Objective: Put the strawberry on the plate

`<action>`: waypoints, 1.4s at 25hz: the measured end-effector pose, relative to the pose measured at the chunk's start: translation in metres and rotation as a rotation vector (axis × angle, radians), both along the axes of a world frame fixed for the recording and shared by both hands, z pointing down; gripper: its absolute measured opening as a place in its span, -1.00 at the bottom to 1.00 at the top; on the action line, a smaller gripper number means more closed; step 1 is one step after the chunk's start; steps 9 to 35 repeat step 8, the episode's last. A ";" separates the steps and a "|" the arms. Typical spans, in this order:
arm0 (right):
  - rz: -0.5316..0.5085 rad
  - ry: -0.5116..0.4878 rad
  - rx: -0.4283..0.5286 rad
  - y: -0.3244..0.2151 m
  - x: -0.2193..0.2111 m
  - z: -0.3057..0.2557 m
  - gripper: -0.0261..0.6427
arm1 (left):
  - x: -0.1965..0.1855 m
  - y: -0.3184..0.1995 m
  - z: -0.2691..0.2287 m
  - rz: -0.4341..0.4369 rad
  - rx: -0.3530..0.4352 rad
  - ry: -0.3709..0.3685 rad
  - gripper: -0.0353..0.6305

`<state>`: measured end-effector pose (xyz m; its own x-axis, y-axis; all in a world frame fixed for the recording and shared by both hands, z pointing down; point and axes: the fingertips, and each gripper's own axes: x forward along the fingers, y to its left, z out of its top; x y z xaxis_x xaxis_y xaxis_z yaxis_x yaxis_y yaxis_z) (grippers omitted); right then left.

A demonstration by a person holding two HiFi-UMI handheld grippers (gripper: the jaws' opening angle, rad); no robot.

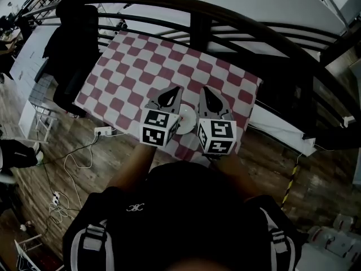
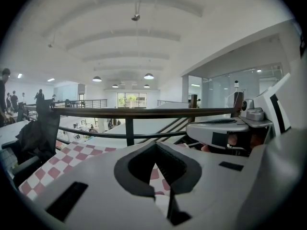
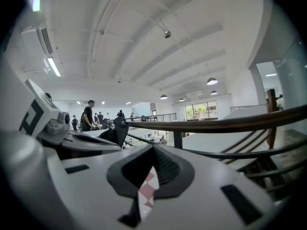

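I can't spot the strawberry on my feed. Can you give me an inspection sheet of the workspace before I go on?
Surface: table under a red-and-white checked cloth.
Job's things: white plate by the table's near edge, mostly hidden by the grippers; no strawberry seen in any view.
Clutter: nothing seen on the visible cloth.
Grippers: left gripper and right gripper are side by side above the plate, both shut, with nothing between the jaws.
Cables: white cable and power strip on the floor left of the table.
Surroundings: dark railing behind the table, dark jacket hanging at left, wooden floor, people far off.
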<state>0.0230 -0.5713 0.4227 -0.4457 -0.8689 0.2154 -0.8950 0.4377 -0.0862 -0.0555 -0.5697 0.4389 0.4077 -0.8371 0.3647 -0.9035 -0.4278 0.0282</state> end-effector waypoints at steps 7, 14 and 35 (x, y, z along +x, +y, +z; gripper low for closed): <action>0.002 0.014 -0.009 0.003 -0.002 0.006 -0.90 | -0.003 -0.001 0.003 0.006 -0.020 0.036 -0.89; 0.001 0.015 -0.011 0.003 -0.003 0.007 -0.90 | -0.005 -0.001 0.004 0.005 -0.019 0.036 -0.89; 0.001 0.015 -0.011 0.003 -0.003 0.007 -0.90 | -0.005 -0.001 0.004 0.005 -0.019 0.036 -0.89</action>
